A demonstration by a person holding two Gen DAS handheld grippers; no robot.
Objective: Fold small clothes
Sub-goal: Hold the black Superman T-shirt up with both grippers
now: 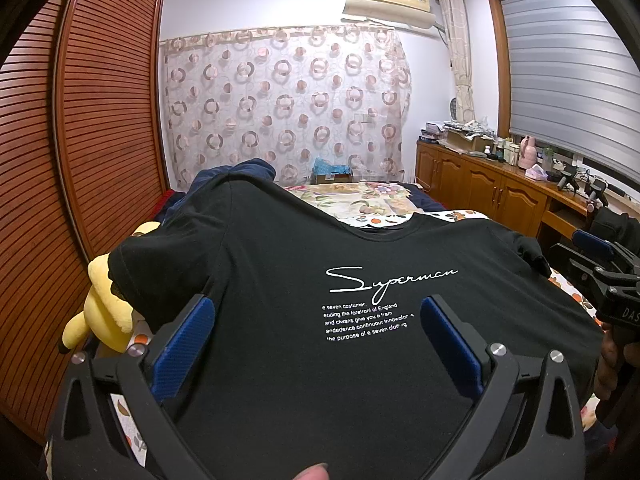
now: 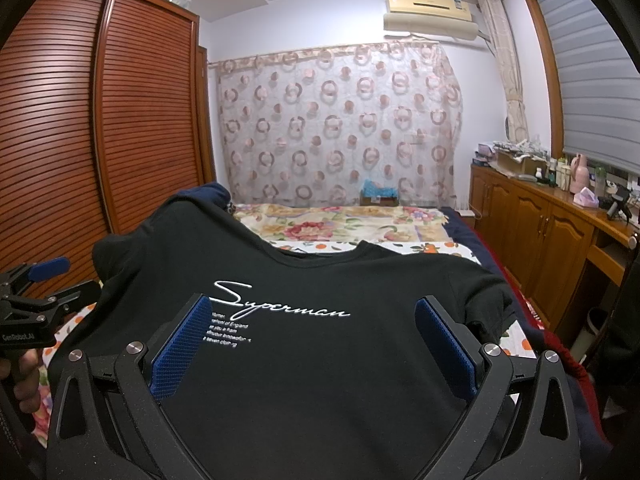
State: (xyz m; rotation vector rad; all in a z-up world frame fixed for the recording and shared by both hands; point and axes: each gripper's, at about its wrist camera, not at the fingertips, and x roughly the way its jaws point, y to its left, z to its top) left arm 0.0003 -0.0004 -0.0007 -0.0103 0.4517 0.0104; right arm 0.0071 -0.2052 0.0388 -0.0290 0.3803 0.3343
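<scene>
Two grippers, left (image 1: pixel 318 334) and right (image 2: pixel 314 336), both gaping wide, nothing pinched. Black tee (image 1: pixel 320 280) spread flat on bed (image 1: pixel 360 196), print up. My worry: left sleeve draped over yellow plush (image 1: pixel 106 308) beside tee, could snag and skew fold.

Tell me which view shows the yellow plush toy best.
The left wrist view: the plush toy lies at the left, beside the black T-shirt. The right wrist view does not show it.

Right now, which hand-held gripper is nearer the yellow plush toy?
Left. The left hand-held gripper hovers open beside the yellow plush toy; the right hand-held gripper, open, is across the black T-shirt.
</scene>
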